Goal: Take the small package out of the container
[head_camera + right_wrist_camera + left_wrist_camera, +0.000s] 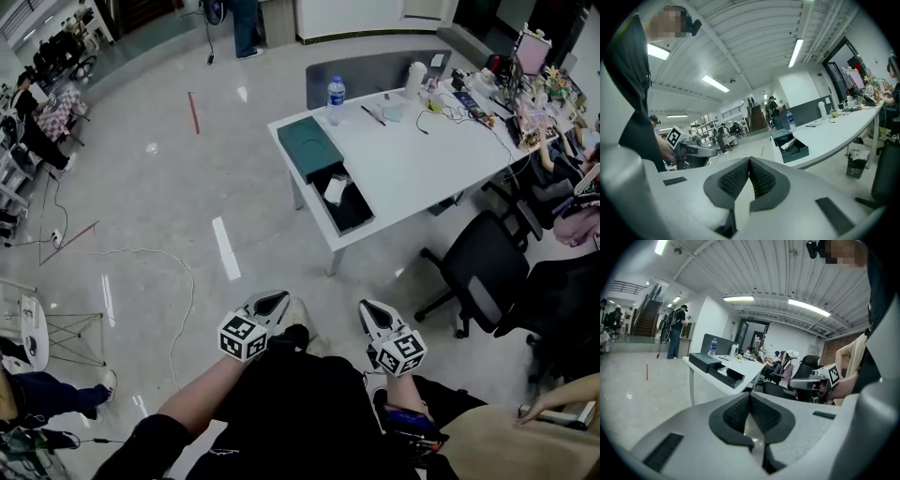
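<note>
Both grippers hang low in front of the person, well apart from the table [422, 159]. The left gripper [270, 302] has its fingers pressed together with nothing between them. The right gripper [373, 317] is the same, closed and empty. On the near end of the white table sits an open dark box [361, 212], with its lid [307, 145] lying just beside it at the corner. Inside the box lies a white thing [335, 190], probably the small package, though it shows too small to be sure. A water bottle [336, 99] stands upright behind the lid. A black office chair [473, 272] stands beside the table
</note>
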{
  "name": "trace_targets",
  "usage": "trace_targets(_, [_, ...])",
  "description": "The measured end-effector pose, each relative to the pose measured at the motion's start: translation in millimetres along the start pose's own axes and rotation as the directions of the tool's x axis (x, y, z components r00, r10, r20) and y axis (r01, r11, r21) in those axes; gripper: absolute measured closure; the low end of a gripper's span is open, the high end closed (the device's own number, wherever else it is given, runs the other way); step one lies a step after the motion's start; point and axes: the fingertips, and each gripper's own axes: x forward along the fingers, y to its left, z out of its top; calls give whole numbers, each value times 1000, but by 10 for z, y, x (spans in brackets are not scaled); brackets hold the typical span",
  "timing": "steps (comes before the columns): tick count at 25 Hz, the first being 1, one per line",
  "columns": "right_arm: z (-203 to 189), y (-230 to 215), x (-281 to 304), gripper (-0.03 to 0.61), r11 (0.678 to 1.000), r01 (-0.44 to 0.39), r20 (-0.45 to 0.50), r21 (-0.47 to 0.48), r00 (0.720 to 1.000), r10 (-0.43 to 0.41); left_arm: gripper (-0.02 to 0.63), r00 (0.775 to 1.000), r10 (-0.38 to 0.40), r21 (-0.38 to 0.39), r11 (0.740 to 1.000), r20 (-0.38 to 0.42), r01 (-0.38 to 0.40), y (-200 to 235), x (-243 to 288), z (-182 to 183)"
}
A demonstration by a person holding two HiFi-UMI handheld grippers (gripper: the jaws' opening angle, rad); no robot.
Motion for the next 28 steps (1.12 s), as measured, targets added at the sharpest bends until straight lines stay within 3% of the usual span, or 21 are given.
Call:
trace_targets(15, [-41, 163, 159, 552, 999, -38, 16, 32, 999, 37, 604, 997, 71, -7, 997, 1, -71, 122, -315, -32])
trace_targets(28, [35, -6, 435, 552, 999, 1, -12, 41, 1000, -1, 604, 999, 51, -29, 998, 12, -50, 459, -152, 64])
